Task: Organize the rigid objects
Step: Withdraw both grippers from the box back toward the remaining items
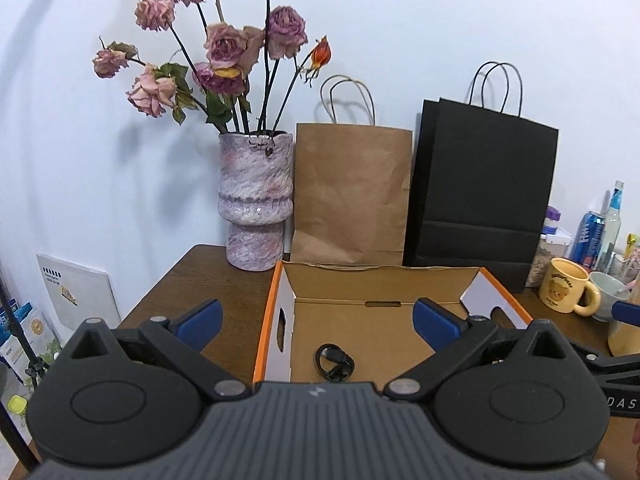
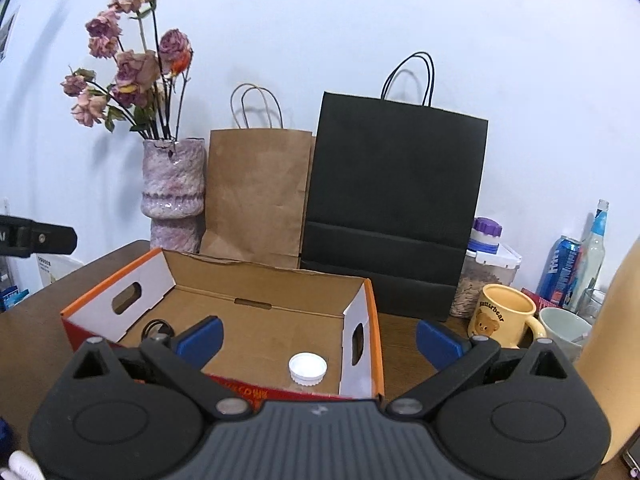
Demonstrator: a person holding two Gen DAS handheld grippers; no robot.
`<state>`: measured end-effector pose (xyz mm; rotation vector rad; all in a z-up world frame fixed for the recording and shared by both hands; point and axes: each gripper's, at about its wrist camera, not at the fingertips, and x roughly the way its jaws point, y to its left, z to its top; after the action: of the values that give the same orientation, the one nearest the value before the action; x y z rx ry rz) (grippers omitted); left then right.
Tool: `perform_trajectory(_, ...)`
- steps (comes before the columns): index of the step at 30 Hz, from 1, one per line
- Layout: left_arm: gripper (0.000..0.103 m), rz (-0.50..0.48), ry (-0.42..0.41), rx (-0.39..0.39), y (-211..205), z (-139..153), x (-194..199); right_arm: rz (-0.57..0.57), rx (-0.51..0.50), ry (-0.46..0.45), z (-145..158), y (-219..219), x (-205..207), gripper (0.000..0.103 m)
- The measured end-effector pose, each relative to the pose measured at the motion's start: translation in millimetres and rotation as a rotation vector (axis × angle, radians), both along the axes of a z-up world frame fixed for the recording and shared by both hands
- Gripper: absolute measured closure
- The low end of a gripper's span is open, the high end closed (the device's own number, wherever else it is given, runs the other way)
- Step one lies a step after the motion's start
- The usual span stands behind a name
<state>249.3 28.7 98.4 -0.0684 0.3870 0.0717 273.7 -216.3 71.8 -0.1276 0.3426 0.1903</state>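
From the left wrist view, a pink mottled vase point(image 1: 256, 200) of dried roses stands at about 11 o'clock on the brown table point(image 1: 188, 280), touching the far left corner of the open cardboard box point(image 1: 276, 312). The left gripper point(image 1: 318, 320) hangs over that box with its blue pads spread wide, holding nothing. A coiled black cable point(image 1: 335, 362) lies on the box floor at 6 o'clock, near the front wall. Behind the box lean a brown paper bag point(image 1: 352, 196) and a black paper bag point(image 1: 484, 196).

The right gripper point(image 2: 318, 338) is likewise wide open and empty, above the box's right end. A white bottle cap point(image 2: 307, 367) sits inside near the front right corner. At 3 o'clock stands a yellow bear mug point(image 2: 505, 315).
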Motion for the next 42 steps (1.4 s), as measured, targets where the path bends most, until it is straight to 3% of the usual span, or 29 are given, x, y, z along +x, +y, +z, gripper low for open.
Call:
perform_trajectory(11, 0.000, -0.047, -0.017, 0.004, -6.0, -0.2, -48.4, 0.016, -0.002, -0.007, -1.5, -0.3, -49.8, 0.000)
perform_trajectory(27, 0.000, -0.049, 0.050, 0.008, 1.4, -27.0, -118.0, -0.016, -0.023, 0.056, -33.7, -26.2, -132.0, 0.000)
perform_trajectory(42, 0.000, -0.012, 0.120, 0.020, 6.8, -56.7, -163.5, -0.045, -0.044, 0.160, -67.5, -41.2, -172.0, 0.000)
